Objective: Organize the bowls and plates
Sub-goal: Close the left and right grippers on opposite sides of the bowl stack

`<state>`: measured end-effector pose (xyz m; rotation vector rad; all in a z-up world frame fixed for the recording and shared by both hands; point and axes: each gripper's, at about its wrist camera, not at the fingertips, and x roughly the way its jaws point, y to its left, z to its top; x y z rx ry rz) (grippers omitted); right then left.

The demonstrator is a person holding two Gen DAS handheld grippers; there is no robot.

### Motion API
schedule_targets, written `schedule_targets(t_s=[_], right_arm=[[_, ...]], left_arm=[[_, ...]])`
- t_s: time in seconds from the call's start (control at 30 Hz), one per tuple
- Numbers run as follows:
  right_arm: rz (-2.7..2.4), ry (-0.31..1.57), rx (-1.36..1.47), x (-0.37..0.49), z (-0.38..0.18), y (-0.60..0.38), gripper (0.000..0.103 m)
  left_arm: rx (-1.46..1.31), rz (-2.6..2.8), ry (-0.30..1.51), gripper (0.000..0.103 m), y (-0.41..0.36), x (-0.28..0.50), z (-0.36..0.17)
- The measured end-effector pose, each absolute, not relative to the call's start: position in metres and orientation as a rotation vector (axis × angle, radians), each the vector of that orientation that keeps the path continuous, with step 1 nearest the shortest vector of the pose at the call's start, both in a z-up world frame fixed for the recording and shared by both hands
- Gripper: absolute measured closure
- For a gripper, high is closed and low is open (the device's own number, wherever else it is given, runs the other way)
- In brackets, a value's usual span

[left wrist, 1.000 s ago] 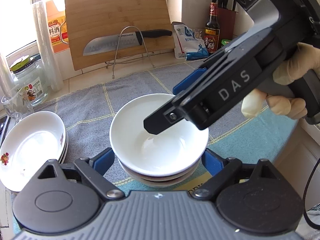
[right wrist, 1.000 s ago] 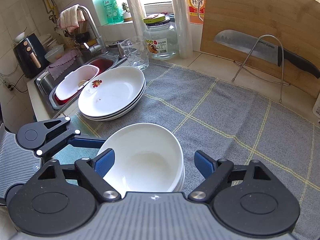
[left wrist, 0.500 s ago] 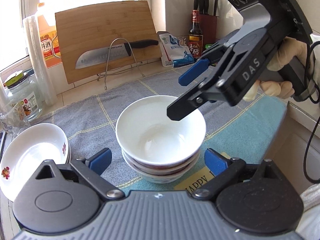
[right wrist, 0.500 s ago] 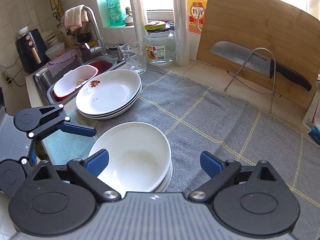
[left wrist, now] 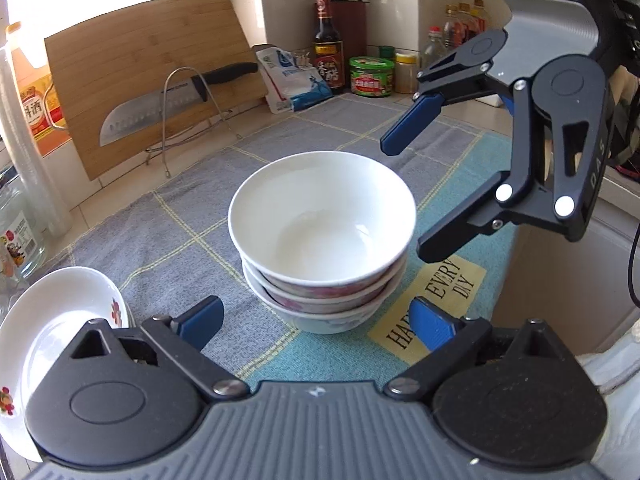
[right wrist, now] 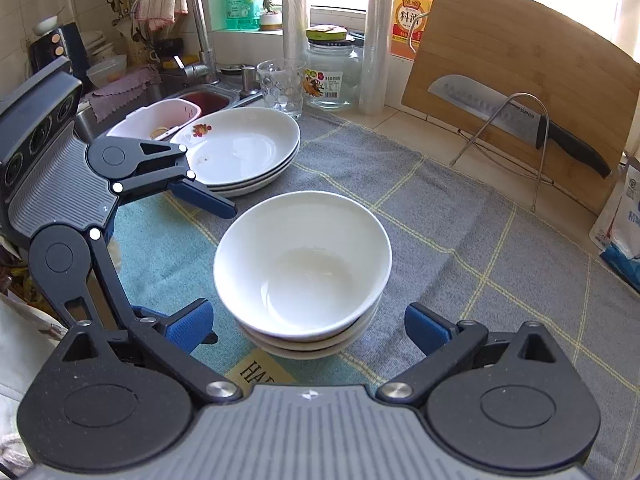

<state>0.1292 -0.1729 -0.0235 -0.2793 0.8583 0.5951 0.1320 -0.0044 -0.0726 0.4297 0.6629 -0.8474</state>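
Observation:
Three white bowls [left wrist: 320, 240] [right wrist: 302, 264] stand nested in one stack on the grey cloth [left wrist: 168, 240]. A stack of white plates [right wrist: 244, 148] [left wrist: 52, 320] with a small fruit print lies to the left of the bowls. My left gripper [left wrist: 316, 322] is open, its blue pads just short of the bowl stack and not touching it. My right gripper [right wrist: 308, 326] [left wrist: 404, 200] is still opening, one pad on each side of the stack's near edge, clear of the bowls. Neither gripper holds anything.
A bamboo cutting board [right wrist: 520, 80] leans at the back with a knife [right wrist: 516, 120] on a wire rack. A glass [right wrist: 280, 88], a jar [right wrist: 332, 76] and the sink [right wrist: 160, 116] are back left. Sauce bottles [left wrist: 328, 44] and a bag [left wrist: 292, 80] stand back right. A teal mat [left wrist: 440, 292] reaches the counter edge.
Both grippers drew back from the bowl stack and spread their jaws wider. The right gripper left its spot over the top bowl and now sits off to its right side.

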Motion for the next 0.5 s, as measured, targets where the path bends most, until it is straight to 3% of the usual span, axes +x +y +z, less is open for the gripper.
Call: schedule_targets(t_s=[0.5], right_arm=[[0.525, 0.952, -0.365, 0.134, -0.08, -0.173, 0.0]], left_arm=[[0.481, -0.943, 0.737, 0.004, -0.012, 0.154, -0.105]])
